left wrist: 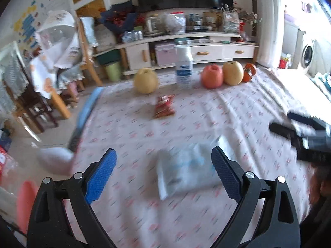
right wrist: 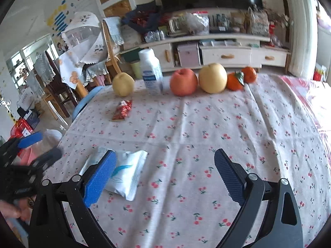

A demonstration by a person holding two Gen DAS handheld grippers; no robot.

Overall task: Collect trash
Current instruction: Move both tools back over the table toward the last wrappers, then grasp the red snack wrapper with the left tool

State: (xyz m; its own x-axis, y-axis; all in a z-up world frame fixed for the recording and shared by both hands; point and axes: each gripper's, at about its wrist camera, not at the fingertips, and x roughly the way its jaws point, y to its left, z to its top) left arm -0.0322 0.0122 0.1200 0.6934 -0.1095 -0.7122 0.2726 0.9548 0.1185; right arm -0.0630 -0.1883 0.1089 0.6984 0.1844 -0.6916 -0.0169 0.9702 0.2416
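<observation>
A white and blue empty wrapper (left wrist: pixel 184 171) lies flat on the cherry-print tablecloth (left wrist: pixel 238 111), between the fingers of my open left gripper (left wrist: pixel 163 169), which hovers over it. The wrapper also shows in the right wrist view (right wrist: pixel 126 173), partly behind my right gripper's left finger. A small red snack wrapper (left wrist: pixel 163 107) lies farther back, also in the right wrist view (right wrist: pixel 122 110). My right gripper (right wrist: pixel 165 175) is open and empty over bare cloth, to the right of the white wrapper. It shows at the right edge of the left wrist view (left wrist: pixel 289 124).
A white bottle (right wrist: pixel 151 72), two pears (right wrist: pixel 213 78), an apple (right wrist: pixel 183 82) and two tangerines (right wrist: pixel 234 81) stand in a row at the table's far edge. Chairs (right wrist: pixel 58 86) and a TV cabinet (right wrist: pixel 227 55) lie beyond. A pink bin (left wrist: pixel 25 202) sits off the table's left side.
</observation>
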